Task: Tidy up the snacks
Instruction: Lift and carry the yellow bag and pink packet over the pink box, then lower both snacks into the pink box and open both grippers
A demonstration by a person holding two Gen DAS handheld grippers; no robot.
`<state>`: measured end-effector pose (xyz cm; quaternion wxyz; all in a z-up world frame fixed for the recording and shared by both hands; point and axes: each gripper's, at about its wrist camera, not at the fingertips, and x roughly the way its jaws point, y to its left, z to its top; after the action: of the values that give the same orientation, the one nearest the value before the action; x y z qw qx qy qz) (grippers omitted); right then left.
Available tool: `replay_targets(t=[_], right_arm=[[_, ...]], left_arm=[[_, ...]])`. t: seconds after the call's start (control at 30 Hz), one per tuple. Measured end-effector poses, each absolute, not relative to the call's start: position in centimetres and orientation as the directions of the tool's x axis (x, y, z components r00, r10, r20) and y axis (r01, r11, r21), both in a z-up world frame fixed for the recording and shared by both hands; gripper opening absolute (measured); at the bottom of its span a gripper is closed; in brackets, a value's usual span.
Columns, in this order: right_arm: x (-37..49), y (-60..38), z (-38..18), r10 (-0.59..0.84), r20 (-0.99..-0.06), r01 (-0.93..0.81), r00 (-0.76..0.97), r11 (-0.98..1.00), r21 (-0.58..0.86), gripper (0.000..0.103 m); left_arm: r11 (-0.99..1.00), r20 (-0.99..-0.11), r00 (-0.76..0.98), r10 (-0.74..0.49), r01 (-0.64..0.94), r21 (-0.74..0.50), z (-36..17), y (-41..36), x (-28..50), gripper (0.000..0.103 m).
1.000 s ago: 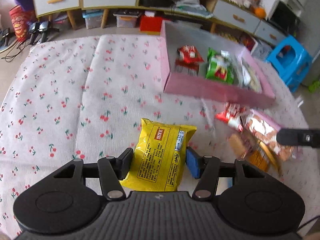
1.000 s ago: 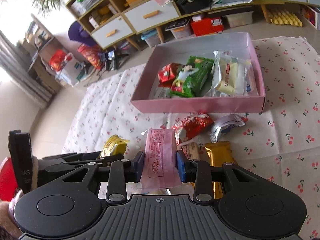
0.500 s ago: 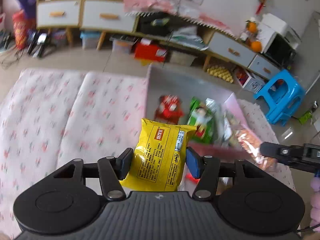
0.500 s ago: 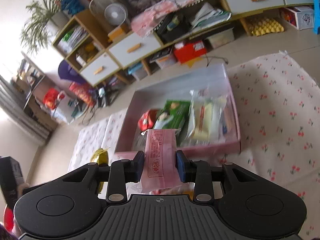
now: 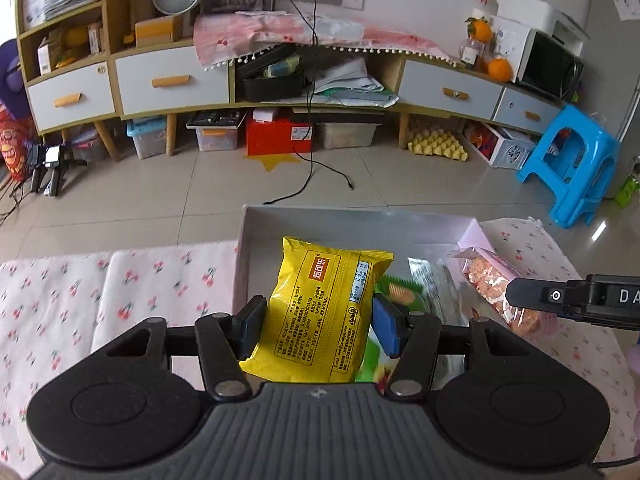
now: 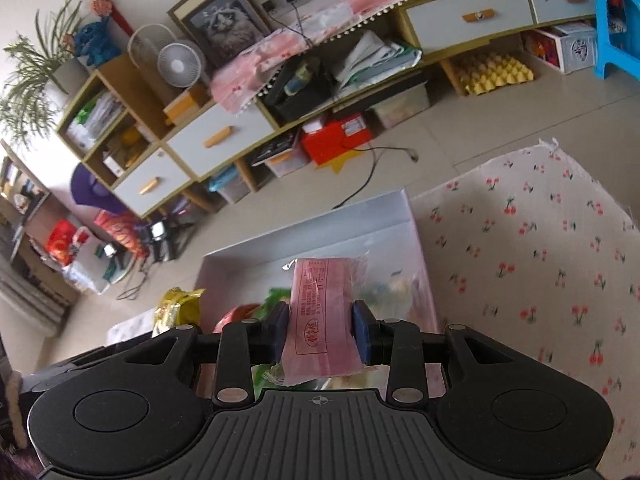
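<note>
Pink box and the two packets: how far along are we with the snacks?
Done: the pink box already holds several snacks, including a green packet. In hand: the left gripper clamps a yellow packet and the right gripper a pink packet, both above the box. Left: release both; any snacks outside the box are out of view.
</note>
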<state>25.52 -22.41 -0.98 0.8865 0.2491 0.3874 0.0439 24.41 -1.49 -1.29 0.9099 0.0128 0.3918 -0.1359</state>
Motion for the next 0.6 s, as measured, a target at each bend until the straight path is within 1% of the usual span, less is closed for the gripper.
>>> replay_targets(t=[0.2,0.37,0.47,0.5,0.53,0.57,0.6], right_arm=[[28.0,-23.0,-2.5,0.243,-0.677,0.138,0.694,0.878,0.457,0.033],[29.2,-23.2,-3.0,0.247,-0.670,0.131,0.700,0.878,0.461,0.034],[29.5,-23.2,-3.0,0.258,-0.658,0.119,0.707,0.874,0.471,0.037],[29.6,-23.3,-3.0,0.267,-0.656,0.114,0.706,0.871,0.478,0.040],[29.7,-23.3,-2.9,0.278,-0.655,0.110,0.703,0.867,0.486,0.043],[29.6,-23.3,-2.9,0.280,-0.655,0.108,0.702,0.867,0.487,0.051],[29.5,-23.2,-2.8,0.278,-0.656,0.106,0.702,0.870,0.482,0.056]], left_arm=[[0.963,-0.725,0.653,-0.219,0.263,-0.054,-2.4,-2.9,26.1,0.053],[0.957,-0.716,0.658,-0.234,0.285,-0.050,-2.6,-3.5,26.8,0.053],[0.957,-0.696,0.682,-0.225,0.288,-0.027,-2.6,-3.7,26.8,0.057],[0.959,-0.688,0.692,-0.219,0.284,-0.019,-2.5,-3.7,26.7,0.066],[0.958,-0.682,0.698,-0.219,0.285,-0.017,-2.4,-3.7,26.6,0.070],[0.957,-0.678,0.699,-0.227,0.290,-0.021,-2.3,-3.7,26.5,0.071],[0.956,-0.679,0.697,-0.231,0.294,-0.023,-2.3,-3.8,26.4,0.071]])
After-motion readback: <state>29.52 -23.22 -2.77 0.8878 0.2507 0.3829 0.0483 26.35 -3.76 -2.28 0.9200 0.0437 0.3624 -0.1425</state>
